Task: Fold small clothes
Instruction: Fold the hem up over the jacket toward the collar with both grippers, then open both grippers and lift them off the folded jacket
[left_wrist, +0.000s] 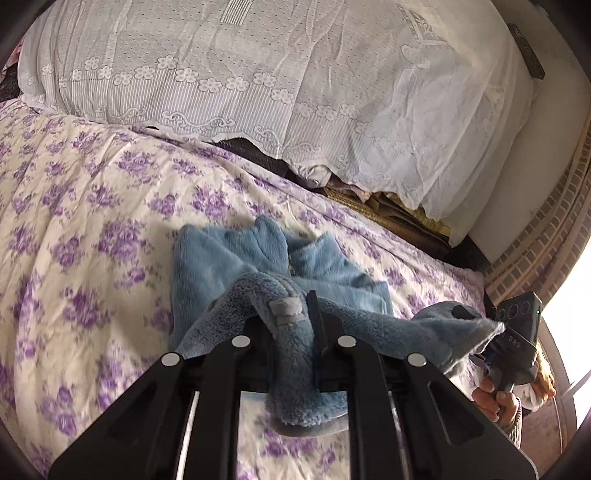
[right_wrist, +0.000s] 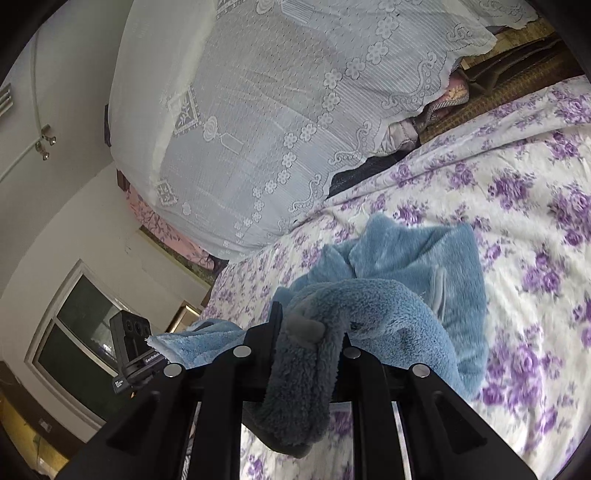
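A small blue fleece garment (left_wrist: 236, 258) lies on the purple-flowered bedspread (left_wrist: 92, 221), its near edge lifted off the bed. My left gripper (left_wrist: 295, 317) is shut on one corner of that edge, where a grey tab shows. In the same view my right gripper (left_wrist: 480, 325) pinches the other corner at the right, a hand under it. In the right wrist view the garment (right_wrist: 424, 258) spreads ahead on the bedspread (right_wrist: 535, 221), and my right gripper (right_wrist: 310, 328) is shut on a bunched fold of it. The left gripper (right_wrist: 155, 339) holds the stretched edge at the left.
A tall pile under a white lace cover (left_wrist: 295, 81) stands behind the garment, with dark folded bedding (left_wrist: 406, 218) under its hem. A brick-patterned wall (left_wrist: 546, 236) closes the right side. In the right wrist view a window (right_wrist: 74, 332) sits in the white wall.
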